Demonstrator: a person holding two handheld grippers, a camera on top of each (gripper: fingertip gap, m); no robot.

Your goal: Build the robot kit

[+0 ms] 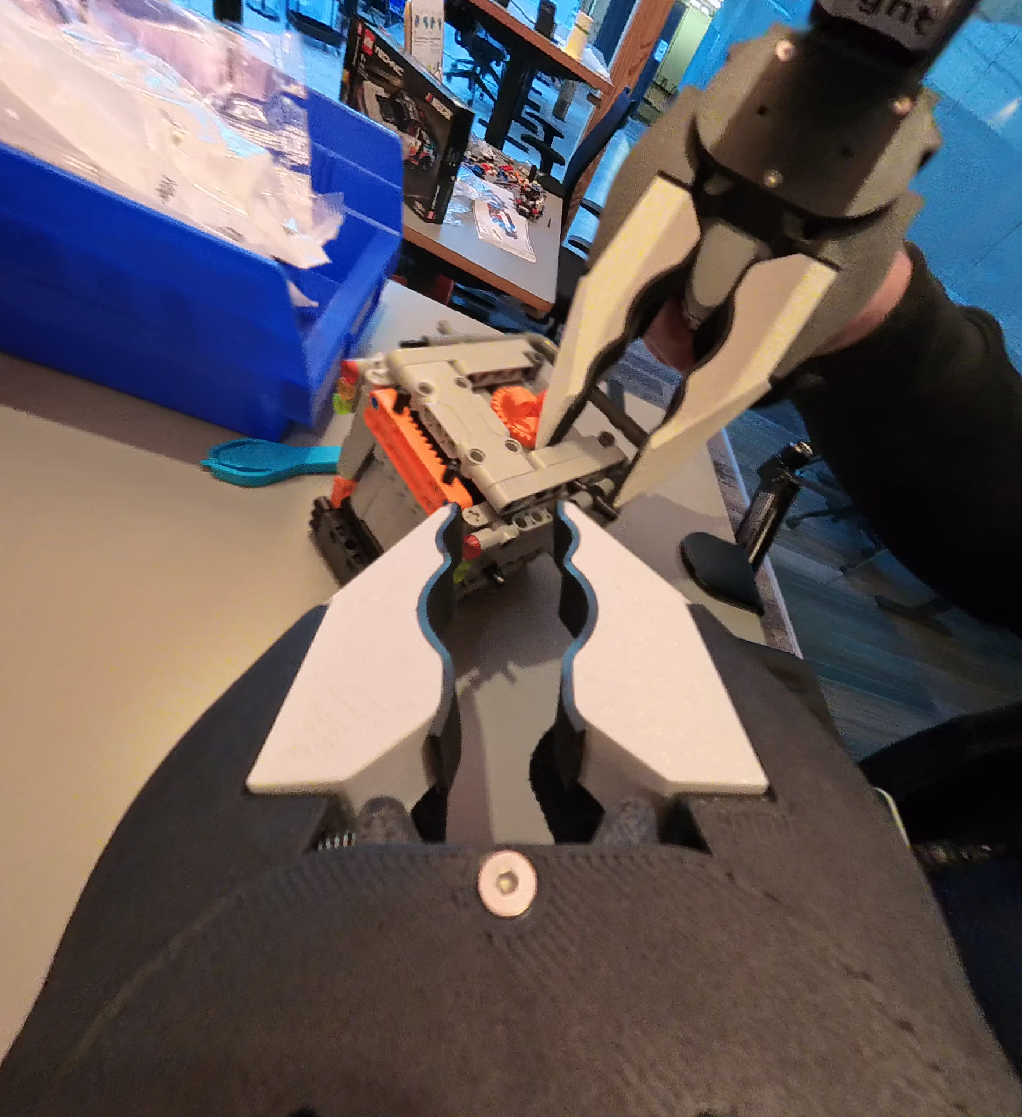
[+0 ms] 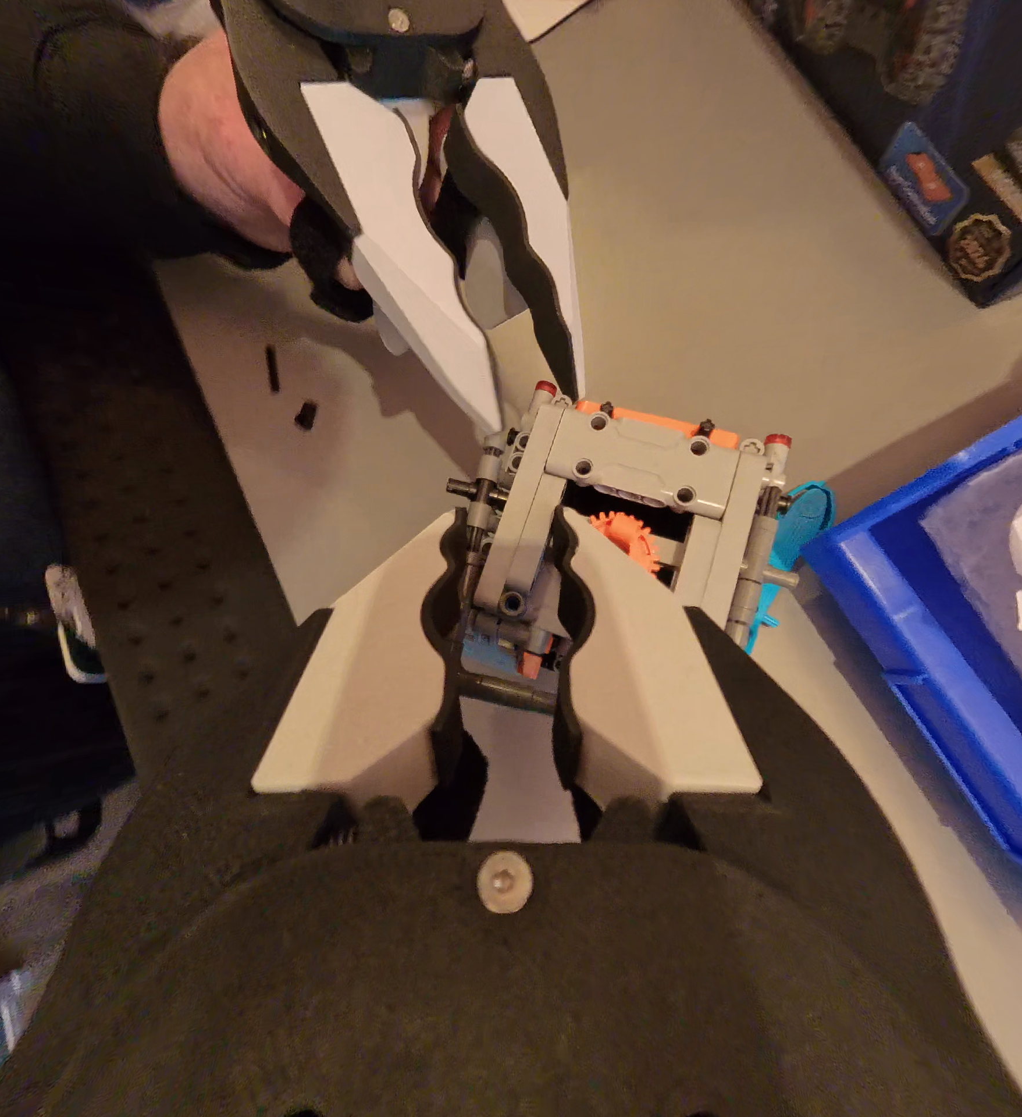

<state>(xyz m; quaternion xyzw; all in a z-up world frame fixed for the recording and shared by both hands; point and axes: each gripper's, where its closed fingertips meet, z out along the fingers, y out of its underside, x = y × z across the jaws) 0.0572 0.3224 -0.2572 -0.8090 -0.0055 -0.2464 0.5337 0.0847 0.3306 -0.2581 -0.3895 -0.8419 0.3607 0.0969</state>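
Right wrist view first: the right tongs point(image 2: 508, 520) were clenched on the brick model point(image 2: 641, 459). They straddled one grey side beam of its open frame. One finger sat inside the frame next to the orange gear point(image 2: 623, 538), and the other was outside against the black pins. That beam's long axis ran pretty much straight ahead of these tongs, along the fingers rather than across them.

At the far end of that same beam, the left tongs point(image 2: 535, 408) came in from the opposite side, tips down on the corner by a red-capped pin. In their own camera, the model's near end filled the gap between the tips, so they looked pinched on it too. I'd call that one a bit less certain.

So the model was sandwiched between the two sets of tongs, which faced each other almost head-on. It was tilted, with its lower edge on or just above the grey worktop point(image 1: 103, 604). I couldn't tell which, because the view there was blurry. Neither hand was nearer, since both were in contact.

Beyond the model and off to the left of the left tongs lay a teal plastic tool point(image 1: 266, 462). Past that stood a blue bin point(image 1: 133, 242) with clear bags in it. Two small black pieces point(image 2: 272, 369) lay on the worktop well to the left of the right tongs, apart from everything else.
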